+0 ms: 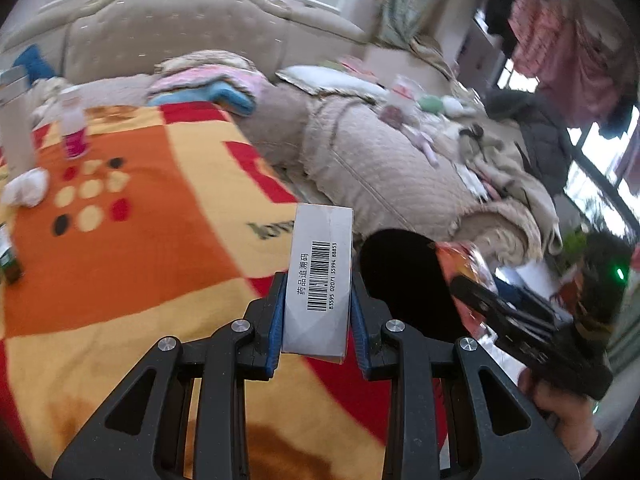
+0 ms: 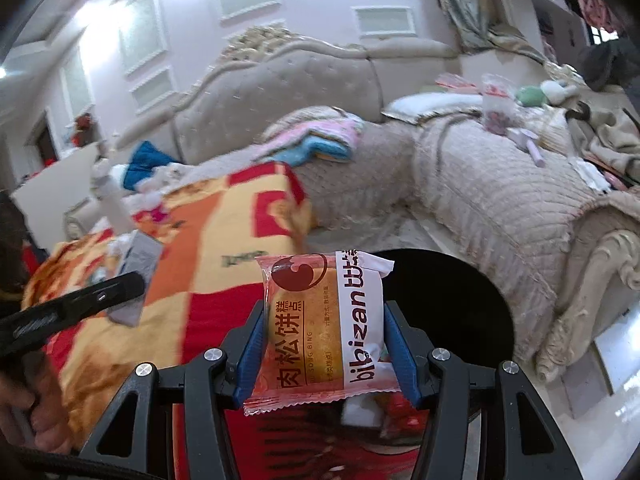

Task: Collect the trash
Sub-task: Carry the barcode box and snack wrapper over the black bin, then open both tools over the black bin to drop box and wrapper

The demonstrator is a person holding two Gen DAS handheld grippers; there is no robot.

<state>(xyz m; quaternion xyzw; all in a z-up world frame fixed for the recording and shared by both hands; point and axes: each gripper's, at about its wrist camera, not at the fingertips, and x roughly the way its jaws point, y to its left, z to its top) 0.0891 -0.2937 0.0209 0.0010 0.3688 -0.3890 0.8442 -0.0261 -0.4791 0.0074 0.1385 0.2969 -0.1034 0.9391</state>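
Left gripper (image 1: 318, 312): black linkage with blue pads, lowest in its view; jaws clenched on the grey box.
Grey box (image 1: 318, 280): slim carton with a barcode on its upper face, held upright between the pads at 6 o'clock, above the blanket's edge.
Right gripper (image 2: 324, 344): same build; jaws clenched on the snack packet.
Snack packet (image 2: 322, 328): clear red wrapper with a round cake inside and a white band reading "bibizan", gripped by its two sides at 6 o'clock.
Black bin (image 2: 448, 312): dark round opening just behind the packet, toward 4 o'clock; wrappers show low inside it.
Blanket (image 1: 160, 248): orange, yellow and red checks, covering a table from 9 to 6 o'clock in the left view.
On the blanket: small white bottle with pink label (image 1: 74, 128) at 10 o'clock, crumpled tissue (image 1: 26, 188) at 9 o'clock, well apart from the box.
Sofa (image 1: 380, 168): beige quilted cover, from 12 to 3 o'clock, strewn with folded cloths and small items.
Hand (image 1: 560, 412): holds the other gripper's handle at 4 o'clock.
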